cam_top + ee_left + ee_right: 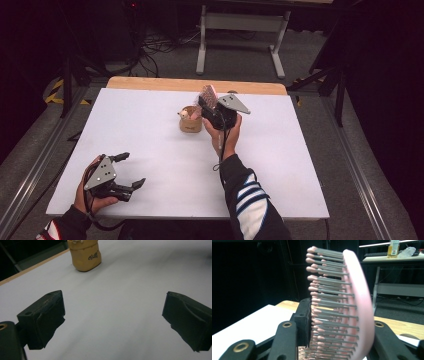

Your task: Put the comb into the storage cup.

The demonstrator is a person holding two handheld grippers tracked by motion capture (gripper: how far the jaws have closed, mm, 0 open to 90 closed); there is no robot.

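A pink hairbrush (342,307) with grey pink-tipped bristles stands upright between the jaws of my right gripper (337,340), which is shut on it. From above, the brush (208,95) is lifted over the middle of the white board, just right of a small tan pouch (190,120). That pouch (85,255), with dark lettering on its side, stands far ahead in the left gripper view. My left gripper (131,171) rests at the board's near left corner, open, with bare board between its jaws (113,320).
The white board (150,130) lies on a wooden table whose far edge (195,85) shows. Beyond it stand a grey table frame (240,30) and floor cables. Metal rails run along both sides.
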